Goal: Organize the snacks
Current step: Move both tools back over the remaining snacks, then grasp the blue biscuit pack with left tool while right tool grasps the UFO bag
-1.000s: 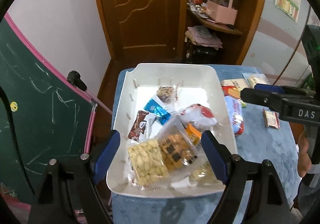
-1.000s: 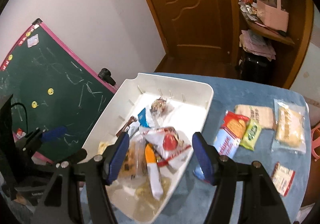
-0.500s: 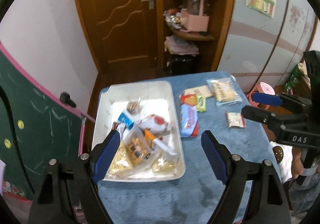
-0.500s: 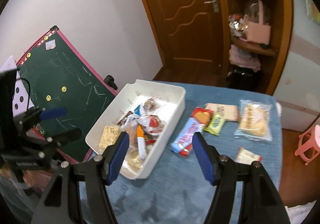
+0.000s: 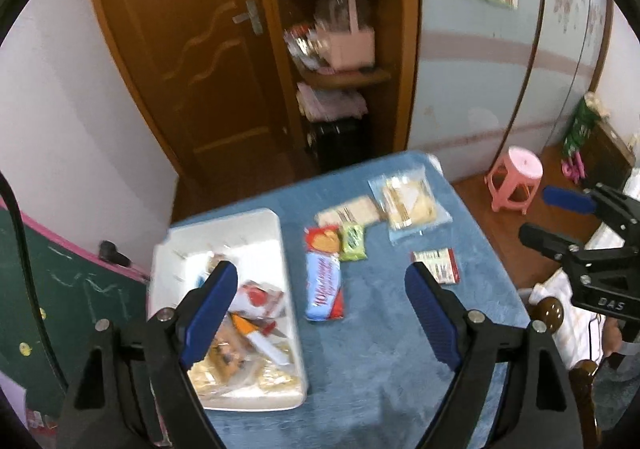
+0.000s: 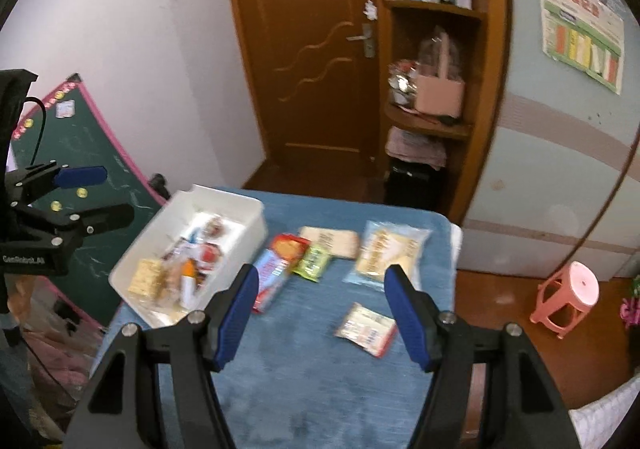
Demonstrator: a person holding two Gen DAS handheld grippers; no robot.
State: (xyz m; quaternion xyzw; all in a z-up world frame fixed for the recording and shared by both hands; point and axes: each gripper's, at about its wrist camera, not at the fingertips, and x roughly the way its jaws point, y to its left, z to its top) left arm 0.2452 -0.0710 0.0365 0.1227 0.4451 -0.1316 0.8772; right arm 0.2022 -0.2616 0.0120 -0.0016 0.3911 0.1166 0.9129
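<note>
White tray (image 5: 276,225) sits left w/ snacks in; I'd drop my right gripper (image 6: 320,309), jaws spread and empty, onto small packet (image 6: 366,329). Left gripper (image 5: 316,317) jaws opening, empty.

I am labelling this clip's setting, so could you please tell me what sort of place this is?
Most likely a room in a home, perhaps a child's: a wooden door beside cluttered corner shelves, a green chalkboard against the wall, and a pink plastic stool on the wooden floor.
</note>
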